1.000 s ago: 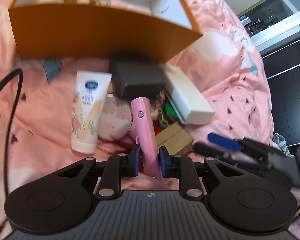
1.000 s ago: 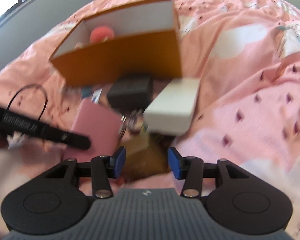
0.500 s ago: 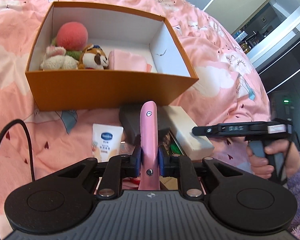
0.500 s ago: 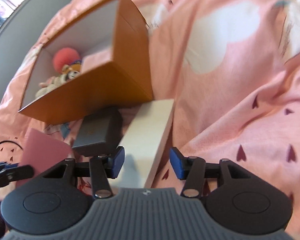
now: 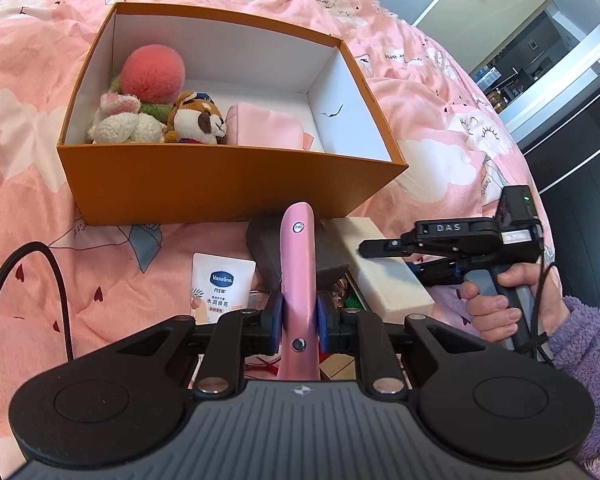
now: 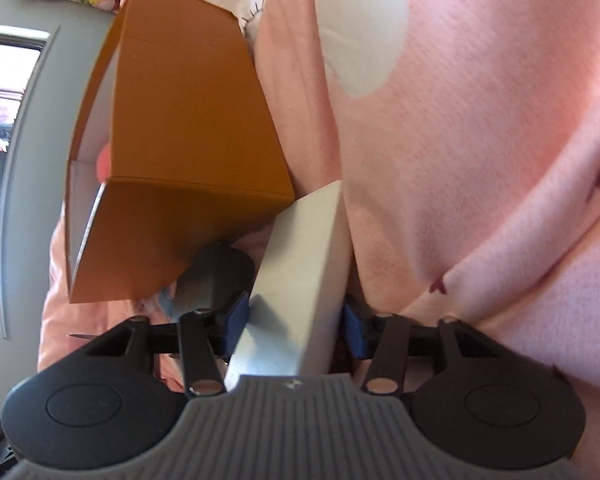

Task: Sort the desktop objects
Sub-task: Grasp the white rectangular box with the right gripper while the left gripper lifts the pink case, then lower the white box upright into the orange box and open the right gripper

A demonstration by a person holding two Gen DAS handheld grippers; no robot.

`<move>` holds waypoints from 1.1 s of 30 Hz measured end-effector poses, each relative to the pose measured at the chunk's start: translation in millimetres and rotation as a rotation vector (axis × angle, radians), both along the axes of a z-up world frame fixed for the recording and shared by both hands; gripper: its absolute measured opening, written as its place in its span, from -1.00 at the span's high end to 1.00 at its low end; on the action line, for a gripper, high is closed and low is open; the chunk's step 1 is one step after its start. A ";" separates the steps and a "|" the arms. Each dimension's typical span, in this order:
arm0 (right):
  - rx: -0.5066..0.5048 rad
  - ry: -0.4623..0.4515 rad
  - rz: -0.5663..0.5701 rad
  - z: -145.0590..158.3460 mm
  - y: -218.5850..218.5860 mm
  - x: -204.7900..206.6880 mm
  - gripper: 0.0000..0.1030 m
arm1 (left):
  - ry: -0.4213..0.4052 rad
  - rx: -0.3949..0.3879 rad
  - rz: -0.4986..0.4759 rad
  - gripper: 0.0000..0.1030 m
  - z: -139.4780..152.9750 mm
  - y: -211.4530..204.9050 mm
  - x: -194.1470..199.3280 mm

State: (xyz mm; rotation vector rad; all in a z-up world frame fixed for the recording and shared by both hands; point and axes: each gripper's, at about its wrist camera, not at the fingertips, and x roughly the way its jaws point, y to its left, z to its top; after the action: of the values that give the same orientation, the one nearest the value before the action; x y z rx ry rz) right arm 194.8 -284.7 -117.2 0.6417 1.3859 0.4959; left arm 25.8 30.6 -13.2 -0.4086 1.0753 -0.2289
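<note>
A white tube (image 5: 222, 283) reading "Vaseline" is lying on a pink blanket (image 5: 32, 240) printed "paperCrane". The right gripper's (image 6: 296, 322) body is showing the letters "DAS". An orange box (image 5: 228, 184) is sitting on the blanket, holding a pink pompom (image 5: 154, 76), a white plush (image 5: 120, 122), a brown plush dog (image 5: 198, 118) and a pink pouch (image 5: 266, 128). The left gripper (image 5: 299, 322) is clamping a pink case (image 5: 298, 276), holding it raised just before the box's front wall. The right gripper, half a second ago open above the long white box (image 6: 296, 288), is now straddling it, both pads touching its sides beside a dark grey box (image 6: 208, 280).
</note>
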 end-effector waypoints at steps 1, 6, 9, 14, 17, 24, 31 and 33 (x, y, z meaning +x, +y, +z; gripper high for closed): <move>0.007 -0.006 -0.001 2.9 -1.2 -3.2 0.18 | 0.001 0.001 0.001 0.62 -0.1 0.2 0.3; -0.025 -0.074 0.030 27.2 2.1 -21.7 0.31 | -0.001 -0.002 -0.002 0.62 1.6 -0.4 1.0; -0.058 -0.123 0.050 47.6 4.3 -34.0 0.41 | -0.010 -0.017 -0.013 0.62 6.0 -0.5 -0.7; -0.102 -0.223 0.052 85.1 4.0 -54.5 0.42 | -0.030 -0.044 -0.021 0.62 16.0 0.9 -2.2; -0.128 -0.310 0.062 115.6 0.1 -56.2 0.42 | -0.047 -0.062 -0.024 0.62 24.6 3.0 -2.0; -0.145 -0.500 0.109 176.5 22.0 -40.9 0.42 | -0.122 -0.064 -0.026 0.62 52.4 8.1 1.2; -0.211 -0.623 0.164 214.3 55.7 -18.6 0.42 | -0.214 -0.039 0.001 0.62 80.0 16.3 15.6; -0.228 -0.645 0.172 218.5 67.0 -7.8 0.42 | -0.240 -0.028 0.013 0.62 87.0 19.6 21.0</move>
State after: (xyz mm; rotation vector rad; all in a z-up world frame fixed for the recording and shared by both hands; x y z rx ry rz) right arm 187.0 -217.7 101.3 0.1465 0.8645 0.6055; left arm 46.9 50.3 73.8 -0.4024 0.8346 -0.2741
